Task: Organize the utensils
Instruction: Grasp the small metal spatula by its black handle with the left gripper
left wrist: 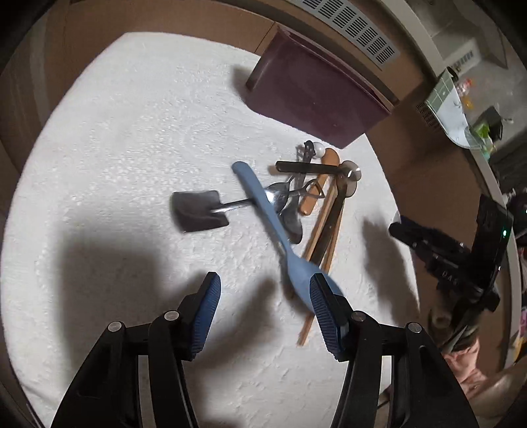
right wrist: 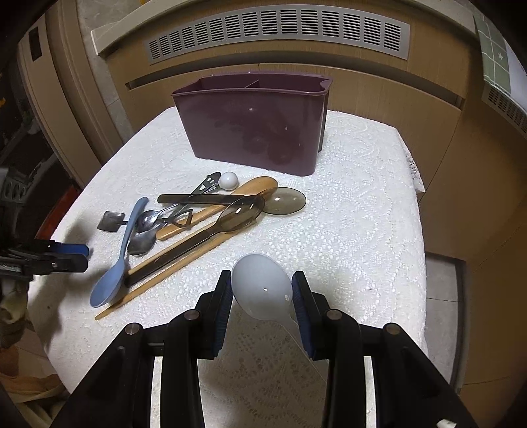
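My right gripper (right wrist: 262, 276) is shut on a white plastic spoon (right wrist: 263, 293). Both pads press the sides of its bowl, and its handle runs back under the right finger. My left gripper (left wrist: 265, 278) stands open over the cloth, with nothing between its pads. The bowl of a blue spoon (left wrist: 263, 204) lies against its right fingertip. That blue spoon (right wrist: 122, 253) leans on a pile of utensils: a small metal spatula (left wrist: 197, 210), metal spoons (right wrist: 148, 220), a wooden spoon (right wrist: 250, 189), two smoky plastic spoons (right wrist: 283, 200) and wooden chopsticks (right wrist: 171, 273). A maroon divided caddy (right wrist: 253, 125) stands behind the pile.
A white lace cloth (right wrist: 346, 197) covers the small table, whose edges drop off on the left and right. Wooden cabinets with a vent grille (right wrist: 276, 29) stand close behind. The right gripper (left wrist: 444, 256) shows at the right edge of the left wrist view.
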`<state>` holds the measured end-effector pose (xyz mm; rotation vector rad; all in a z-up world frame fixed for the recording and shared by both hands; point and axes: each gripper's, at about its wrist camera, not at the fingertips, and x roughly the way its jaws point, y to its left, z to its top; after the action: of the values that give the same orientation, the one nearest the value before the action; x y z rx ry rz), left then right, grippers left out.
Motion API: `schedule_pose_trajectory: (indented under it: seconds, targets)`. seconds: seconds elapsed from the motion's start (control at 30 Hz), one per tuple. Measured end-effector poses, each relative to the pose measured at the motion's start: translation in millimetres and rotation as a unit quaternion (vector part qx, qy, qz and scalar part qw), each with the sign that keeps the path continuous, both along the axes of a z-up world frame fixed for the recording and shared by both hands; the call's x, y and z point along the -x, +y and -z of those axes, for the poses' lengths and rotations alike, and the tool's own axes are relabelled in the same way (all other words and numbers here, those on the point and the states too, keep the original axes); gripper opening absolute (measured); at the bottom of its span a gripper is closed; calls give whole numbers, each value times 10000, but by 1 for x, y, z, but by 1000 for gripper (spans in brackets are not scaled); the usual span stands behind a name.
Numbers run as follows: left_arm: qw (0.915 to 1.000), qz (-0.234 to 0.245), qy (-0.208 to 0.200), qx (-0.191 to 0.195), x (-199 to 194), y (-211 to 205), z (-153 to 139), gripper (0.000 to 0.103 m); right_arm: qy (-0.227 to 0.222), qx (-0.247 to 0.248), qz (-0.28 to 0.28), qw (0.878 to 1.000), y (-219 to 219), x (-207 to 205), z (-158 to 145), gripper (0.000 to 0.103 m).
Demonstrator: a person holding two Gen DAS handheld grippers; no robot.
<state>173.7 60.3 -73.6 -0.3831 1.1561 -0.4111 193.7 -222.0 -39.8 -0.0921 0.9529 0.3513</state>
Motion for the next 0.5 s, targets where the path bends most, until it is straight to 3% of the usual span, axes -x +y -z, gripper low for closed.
schedule_pose_trajectory:
  seconds: [0.3,0.5]
  targets:
    - [9964,-794,286,-51,-76,-4,2,60,-102,-37,129,9999,-2,-2,5,34]
    - [9951,-923,194,-292,-134,-8,0,66,18,-87,207,9997,-3,-19,16,34]
